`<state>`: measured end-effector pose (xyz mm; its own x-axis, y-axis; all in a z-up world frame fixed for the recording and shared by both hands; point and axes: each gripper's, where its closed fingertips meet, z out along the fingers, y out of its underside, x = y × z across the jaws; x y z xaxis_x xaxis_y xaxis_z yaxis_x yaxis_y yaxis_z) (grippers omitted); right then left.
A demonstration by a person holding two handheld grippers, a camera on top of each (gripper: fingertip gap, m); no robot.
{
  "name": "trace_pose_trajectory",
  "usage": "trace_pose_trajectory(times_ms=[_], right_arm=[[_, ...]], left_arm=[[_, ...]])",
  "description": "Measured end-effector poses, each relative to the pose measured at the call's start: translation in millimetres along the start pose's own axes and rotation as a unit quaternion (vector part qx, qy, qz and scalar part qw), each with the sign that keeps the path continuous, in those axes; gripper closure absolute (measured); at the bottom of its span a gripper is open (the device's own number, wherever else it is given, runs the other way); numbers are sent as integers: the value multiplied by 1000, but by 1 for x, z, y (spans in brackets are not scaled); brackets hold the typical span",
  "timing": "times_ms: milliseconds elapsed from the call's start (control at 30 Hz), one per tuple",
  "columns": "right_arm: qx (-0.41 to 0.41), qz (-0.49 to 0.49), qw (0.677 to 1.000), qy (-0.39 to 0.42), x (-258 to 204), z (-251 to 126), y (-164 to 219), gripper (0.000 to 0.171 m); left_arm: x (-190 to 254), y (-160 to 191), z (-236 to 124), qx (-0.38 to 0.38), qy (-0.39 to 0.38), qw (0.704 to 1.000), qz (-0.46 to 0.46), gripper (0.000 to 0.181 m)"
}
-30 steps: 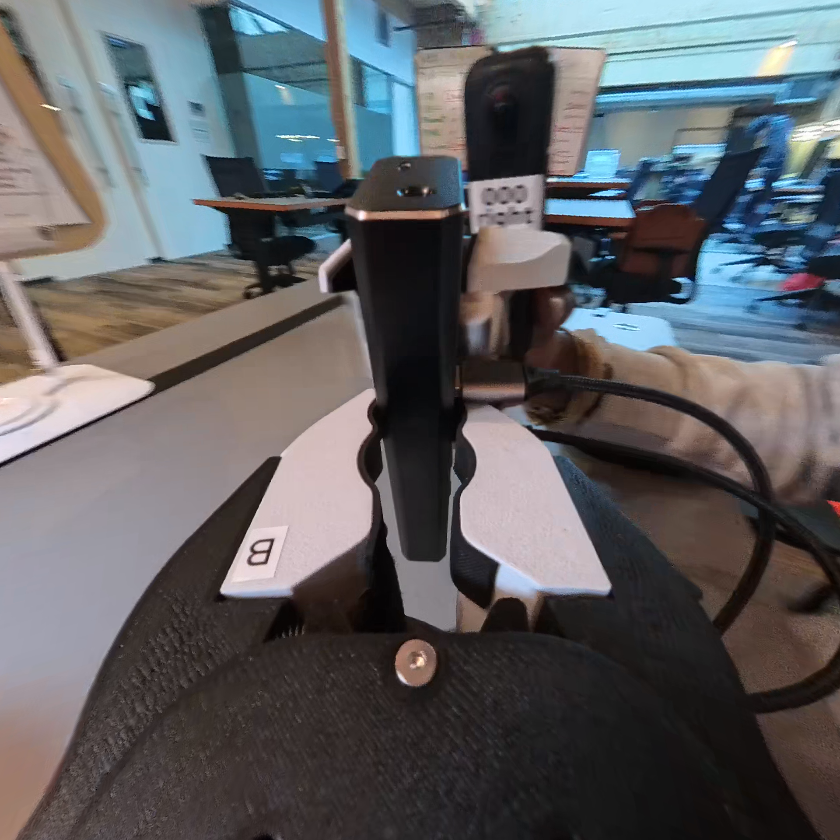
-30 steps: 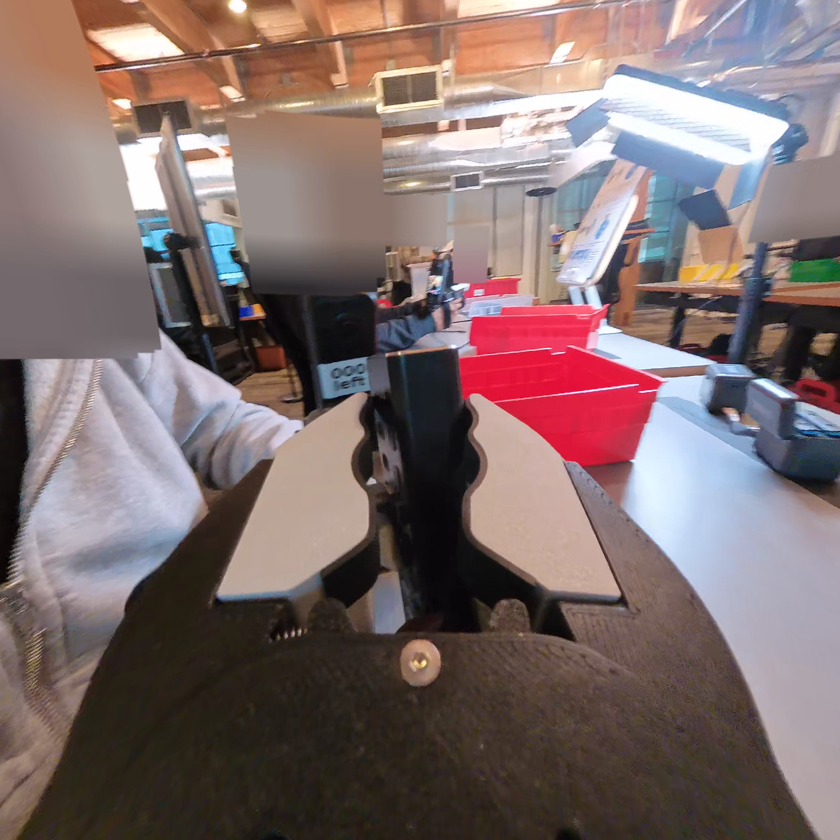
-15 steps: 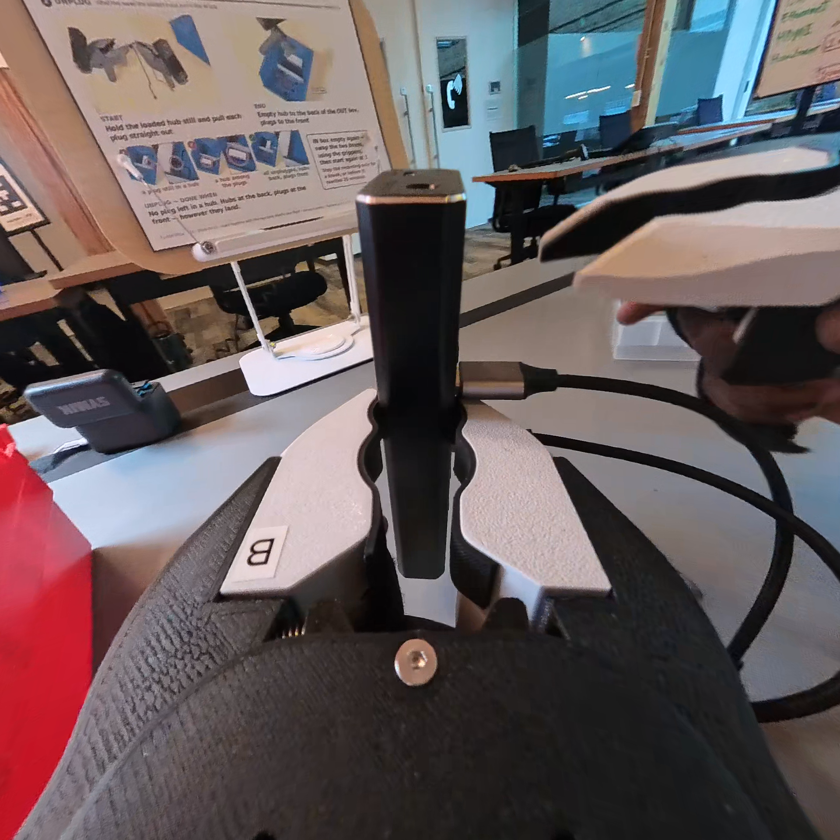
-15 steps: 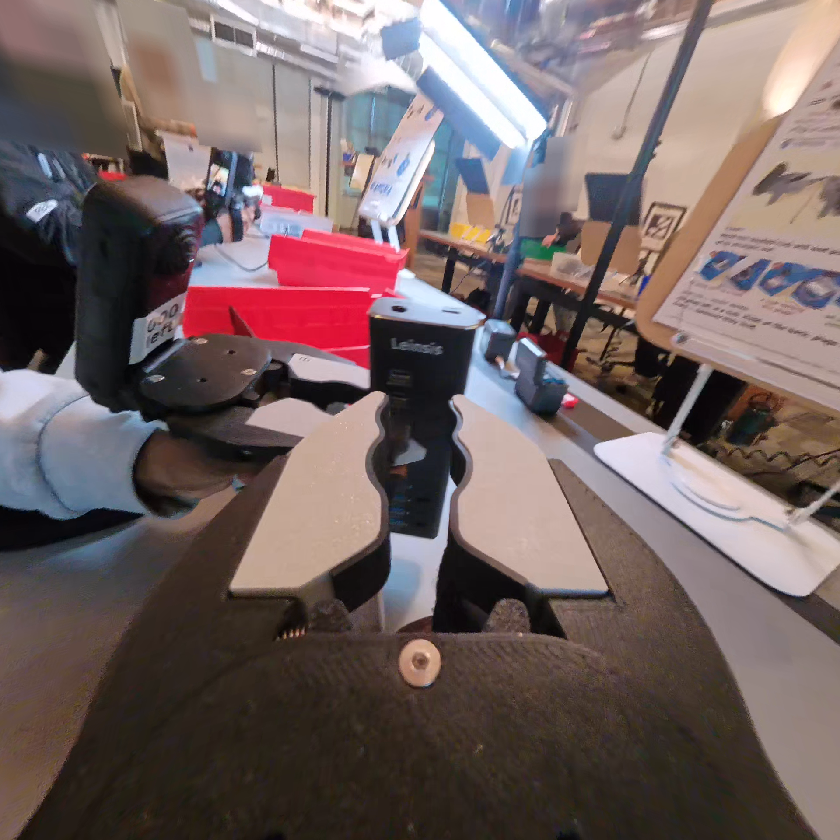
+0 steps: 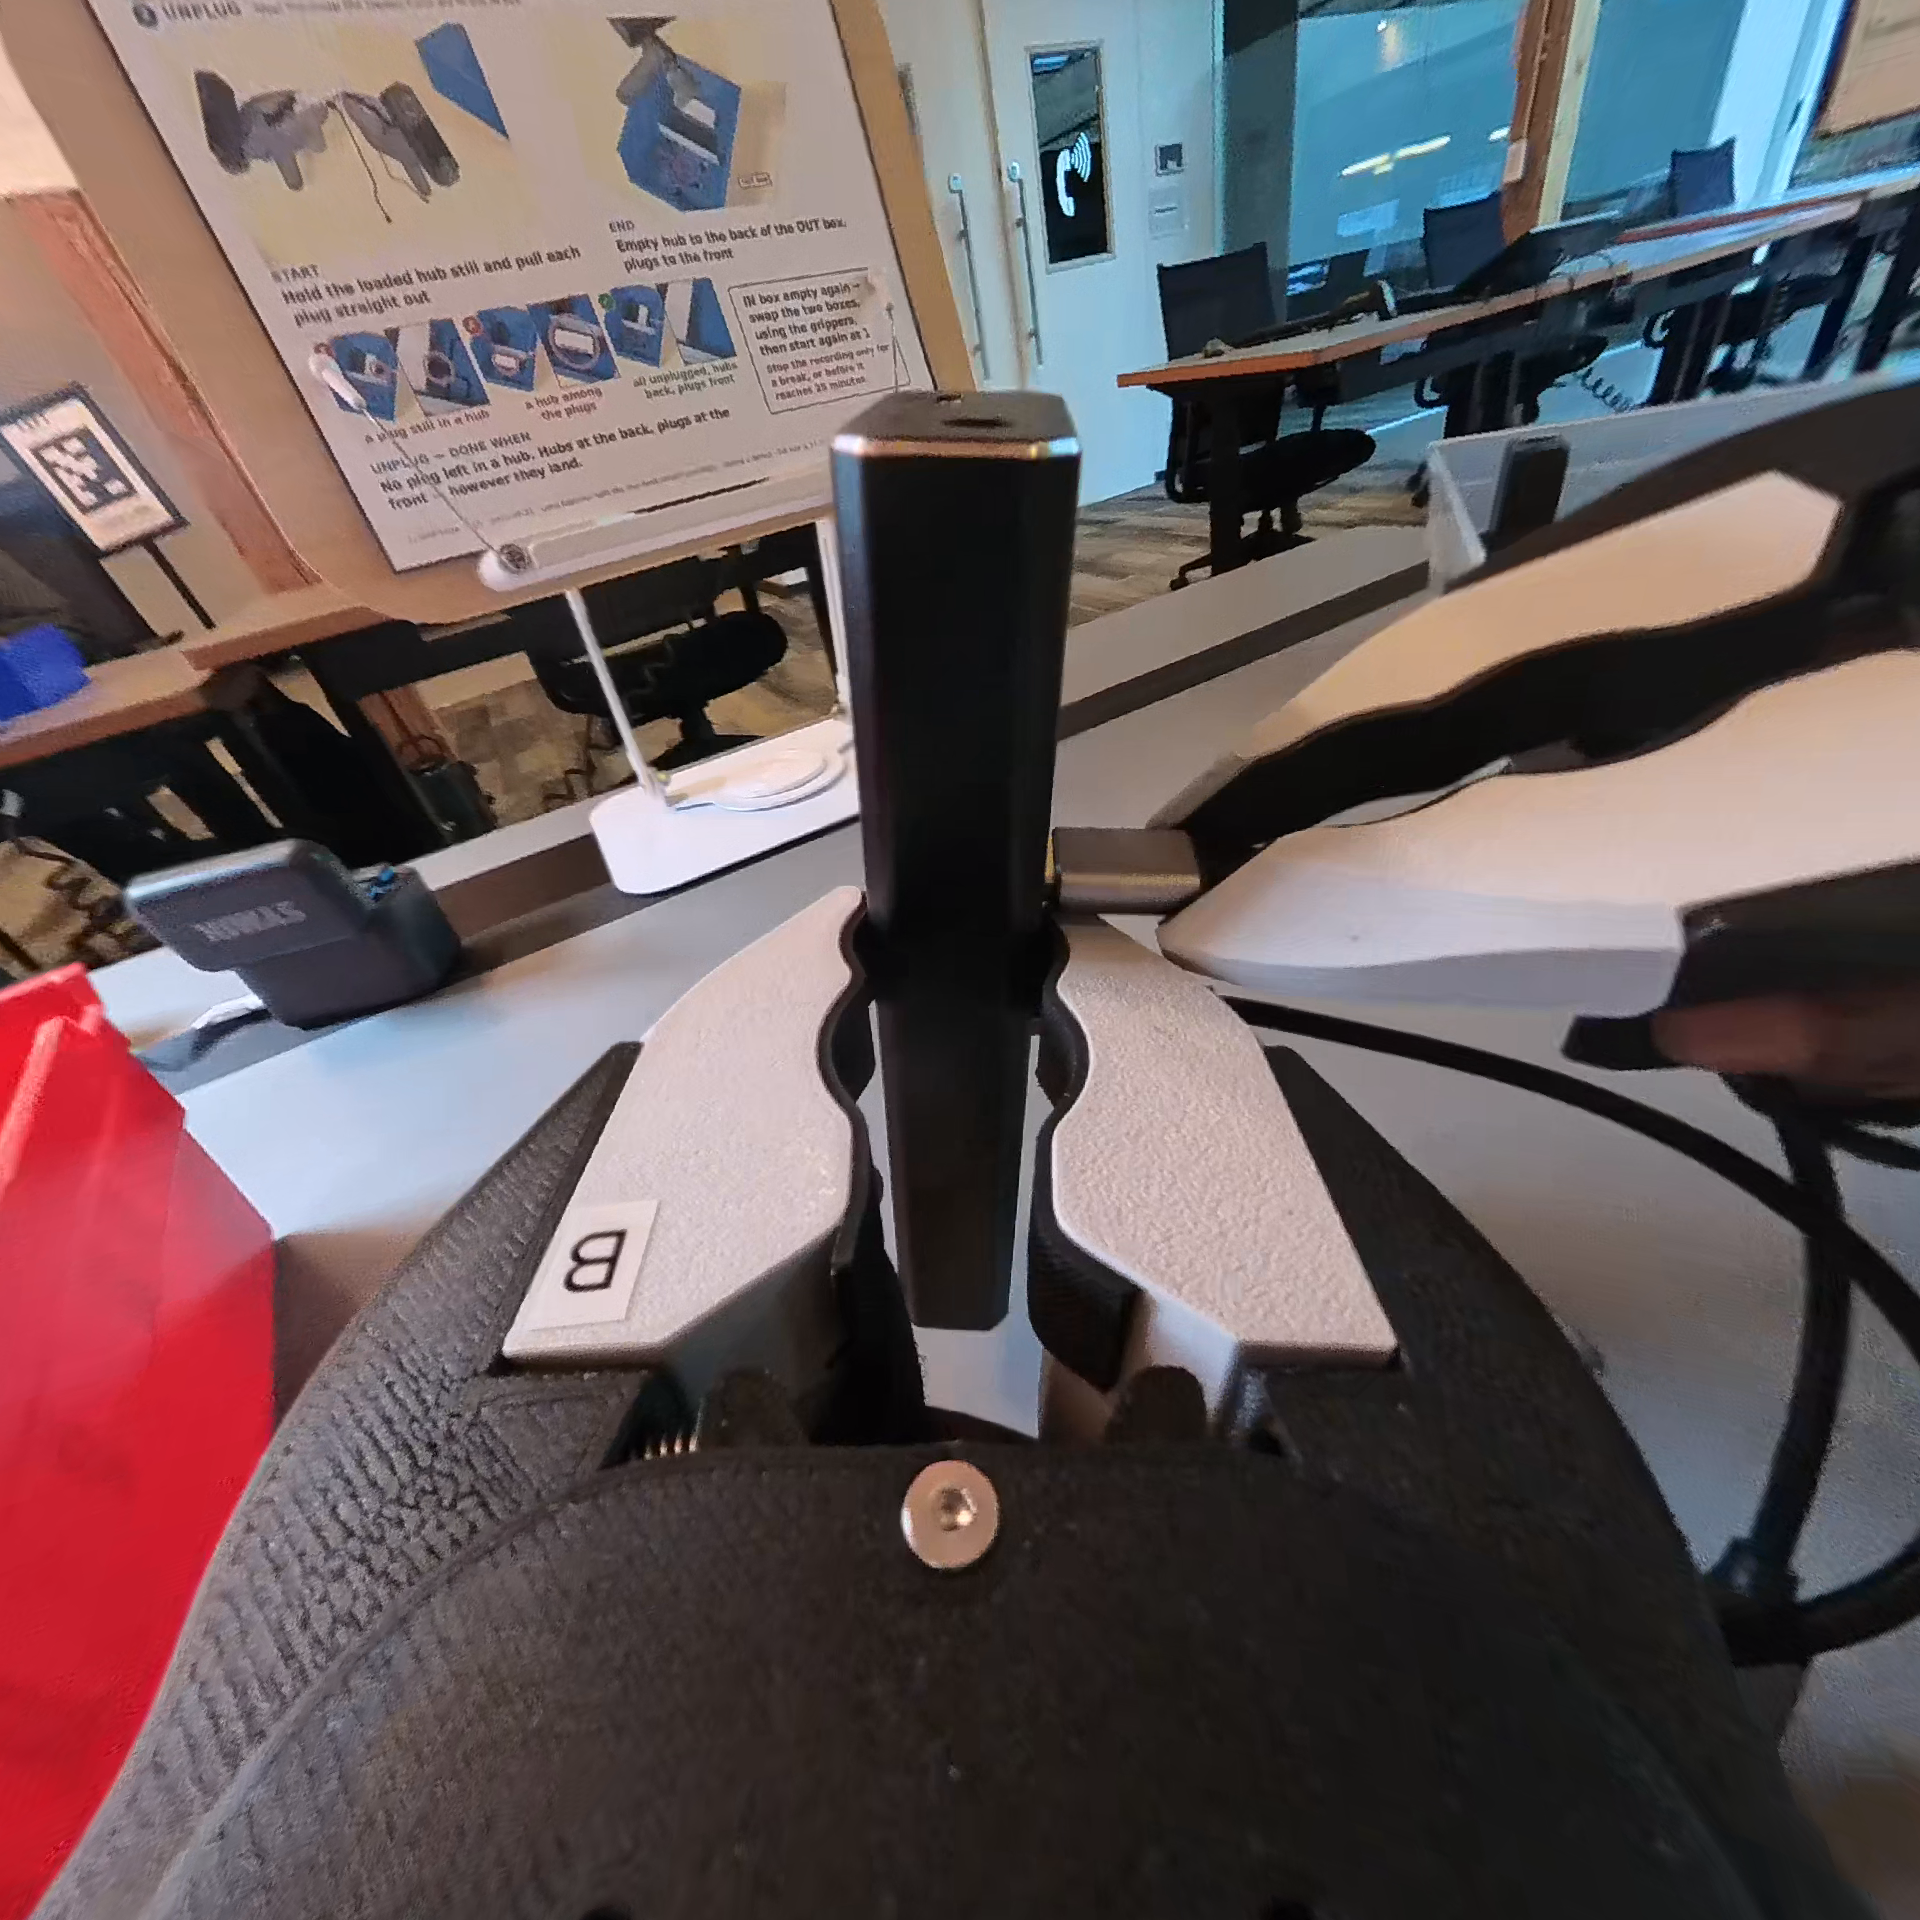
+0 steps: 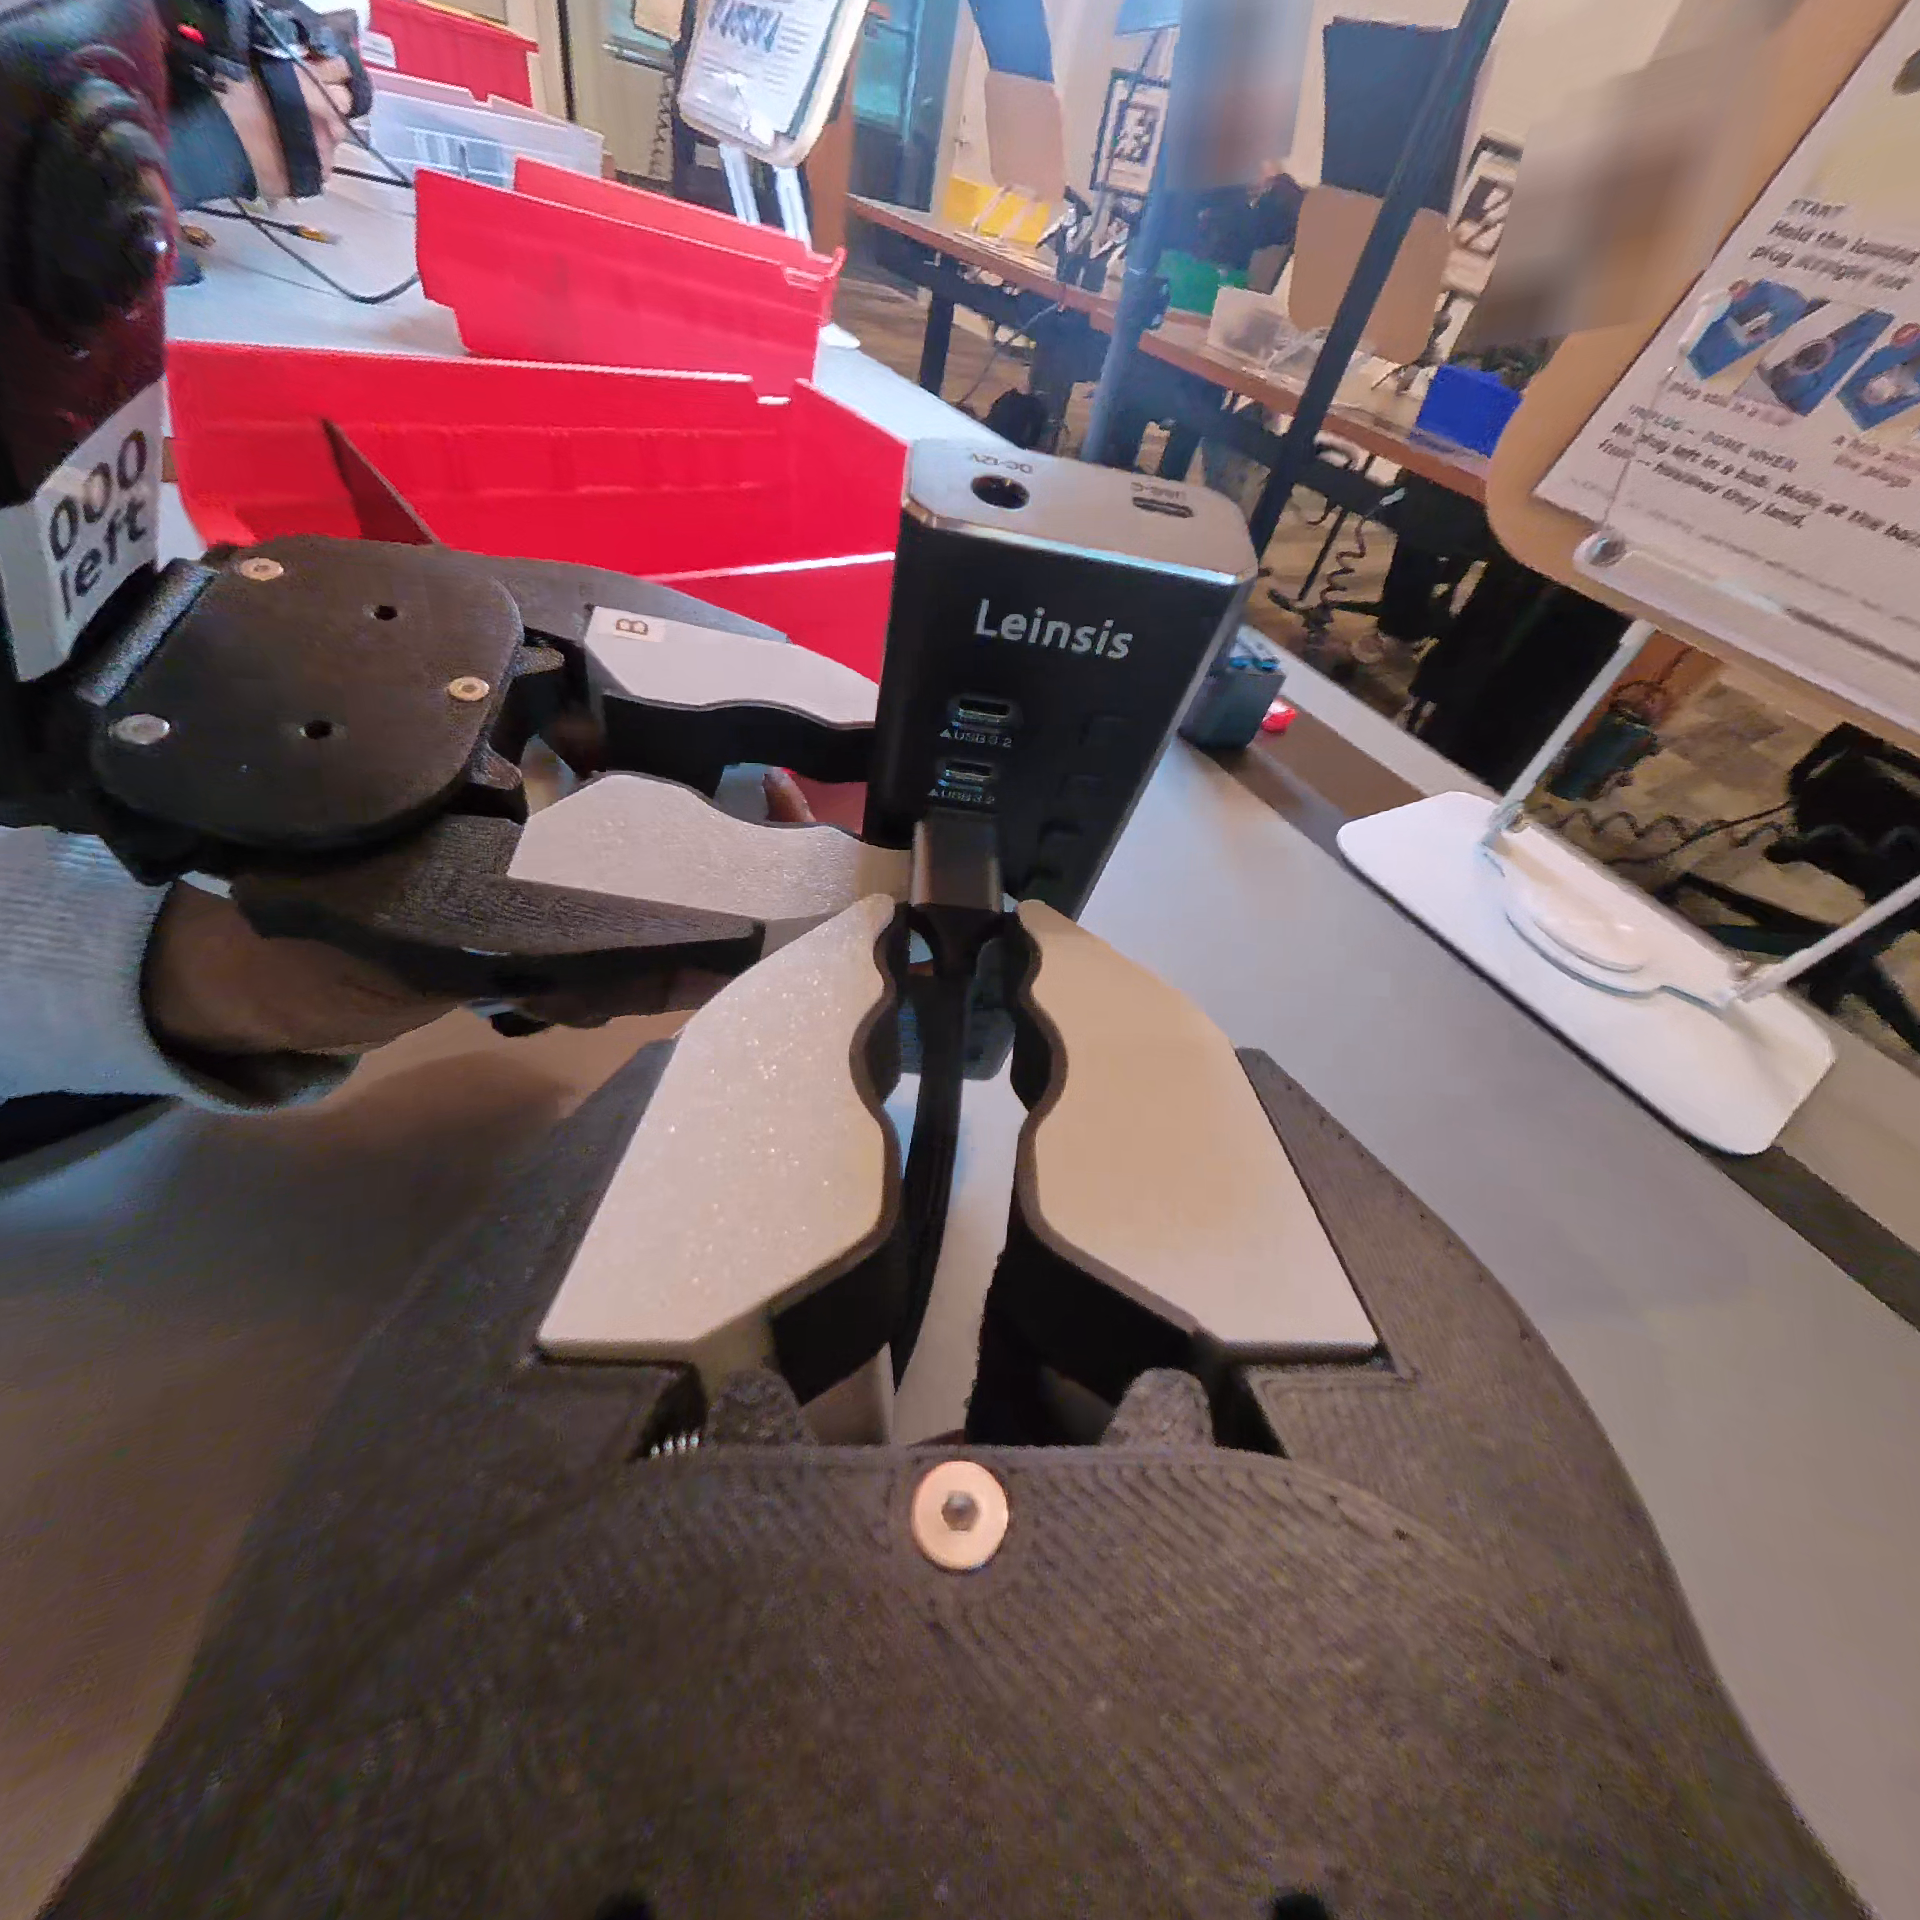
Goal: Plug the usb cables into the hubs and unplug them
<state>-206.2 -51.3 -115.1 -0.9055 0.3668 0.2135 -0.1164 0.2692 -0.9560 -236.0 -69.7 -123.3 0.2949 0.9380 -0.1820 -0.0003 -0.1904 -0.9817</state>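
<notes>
Beside red bins [image 6: 540, 457], both grippers crowd the hub [image 6: 1049, 686].

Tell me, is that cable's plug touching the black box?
Touching. The right wrist view shows the plug seated in a port on the hub.

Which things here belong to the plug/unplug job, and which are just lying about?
In the job:
- black hub, clamped upright in the left gripper
- usb plug, seated in the hub, with the right gripper closed around it
- black cable

Lying about:
- red bins
- instruction board
- small grey device
</notes>
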Motion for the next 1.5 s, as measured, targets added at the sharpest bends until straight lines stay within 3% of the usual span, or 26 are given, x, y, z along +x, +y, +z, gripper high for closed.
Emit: trace_pose_trajectory(times_ms=[233, 400, 500, 667, 967, 1167, 1367, 1500], right_arm=[[-4, -114, 991, 73, 1, -1, -7, 155], [-15, -88, 995, 47, 6, -6, -8, 155], [-17, -75, 996, 40, 5, -5, -5, 154], [-6, 30, 1000, -2, 3, 1, 3, 151], [4, 59, 998, -16, 3, 2, 4, 153], [33, -73, 994, 75, 3, -2, -13, 153], [93, 8, 995, 47, 1, -8, -26, 154], [84, -131, 983, 103, 1, -15, -33, 154]], left_arm=[[2, -1, 1, 4, 36, 996, -83, 154], [7, -5, 6, 6, 42, 996, -78, 154], [0, -10, 3, 23, -14, 999, 44, 154], [-1, -2, 2, 5, -17, 998, 63, 154], [-1, -7, -1, 15, -48, 984, 172, 154], [-2, -17, -2, 35, -8, 996, 82, 154], [-2, -30, -8, 65, -14, 996, 53, 153], [3, -34, -8, 75, 7, 997, 7, 153]])
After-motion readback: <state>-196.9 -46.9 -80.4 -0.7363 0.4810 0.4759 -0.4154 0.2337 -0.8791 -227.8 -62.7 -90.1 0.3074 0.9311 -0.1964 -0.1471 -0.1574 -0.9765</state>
